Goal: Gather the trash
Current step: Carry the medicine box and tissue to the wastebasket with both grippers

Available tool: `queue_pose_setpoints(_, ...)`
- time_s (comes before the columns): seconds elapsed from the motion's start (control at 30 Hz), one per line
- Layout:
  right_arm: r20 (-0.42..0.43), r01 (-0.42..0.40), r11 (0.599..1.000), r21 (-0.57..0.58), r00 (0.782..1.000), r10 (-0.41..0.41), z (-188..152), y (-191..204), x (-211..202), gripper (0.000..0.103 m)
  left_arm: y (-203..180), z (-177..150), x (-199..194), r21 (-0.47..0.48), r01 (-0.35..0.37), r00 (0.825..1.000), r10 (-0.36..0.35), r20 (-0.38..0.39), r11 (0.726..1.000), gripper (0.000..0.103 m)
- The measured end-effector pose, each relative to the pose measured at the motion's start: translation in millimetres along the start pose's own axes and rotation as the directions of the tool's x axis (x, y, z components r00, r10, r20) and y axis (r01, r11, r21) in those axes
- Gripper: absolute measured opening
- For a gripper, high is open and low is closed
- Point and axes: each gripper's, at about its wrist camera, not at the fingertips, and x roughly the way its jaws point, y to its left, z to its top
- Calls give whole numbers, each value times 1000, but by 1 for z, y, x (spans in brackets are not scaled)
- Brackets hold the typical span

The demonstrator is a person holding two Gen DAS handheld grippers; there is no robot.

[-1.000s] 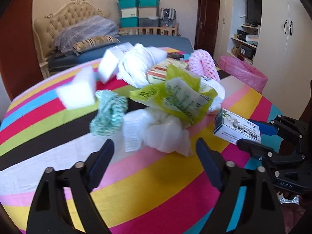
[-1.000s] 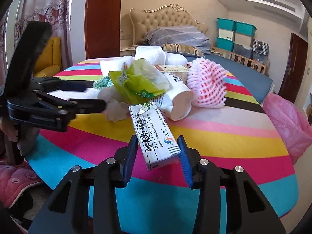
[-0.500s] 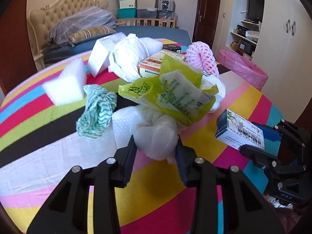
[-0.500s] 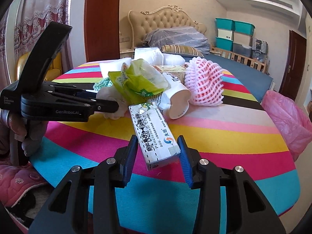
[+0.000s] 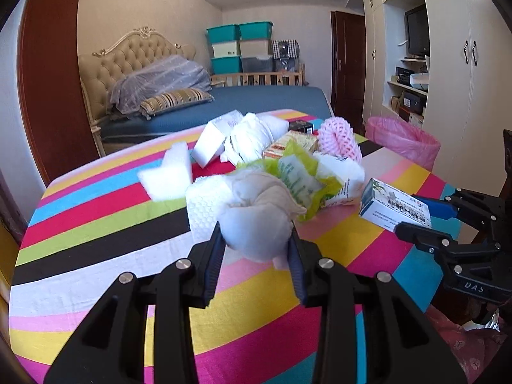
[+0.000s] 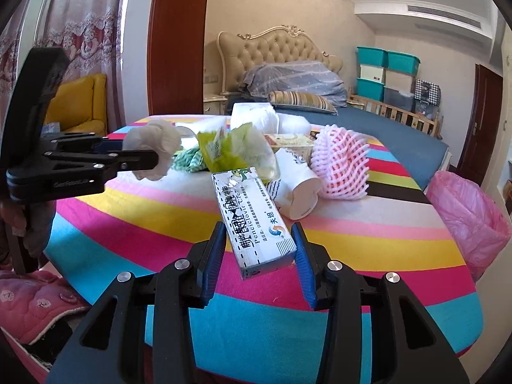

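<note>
My left gripper (image 5: 256,249) has its fingers (image 5: 215,256) pinching a crumpled white tissue wad (image 5: 256,227), which hangs clear of the striped table (image 5: 96,256); from my right wrist camera the same wad (image 6: 150,147) shows out to the side, raised above the table's edge and gripped in the left gripper (image 6: 140,160). My right gripper (image 6: 259,249) has its blue-padded fingers (image 6: 213,249) pinching a white medicine box (image 6: 252,220) by its near end, the box tilted and pointing out over the table (image 6: 352,249); in the left wrist view that box (image 5: 395,204) juts from the right gripper (image 5: 412,214) at the table's right edge. The remaining trash sits in a heap at the middle of the table: a yellow-green wrapper (image 6: 230,150), a paper cup (image 6: 296,188) lying on its side with its mouth toward me, a pink foam fruit net (image 6: 339,166) just beside the cup, a green-and-white cloth (image 6: 188,160) tucked behind the wrapper, and white foam blocks (image 5: 169,172) on the far side. A bin lined with a pink bag (image 6: 467,211) stands off the table's right side, near the bed (image 6: 384,134)
</note>
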Motion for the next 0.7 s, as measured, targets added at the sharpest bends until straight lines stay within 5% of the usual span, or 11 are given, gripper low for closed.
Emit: queue_pose_setpoints(0.7, 37, 42, 998, 52, 998, -44, 0, -16, -9, 41, -12, 6, -24, 70, -6, 992, -3, 125, 997, 37)
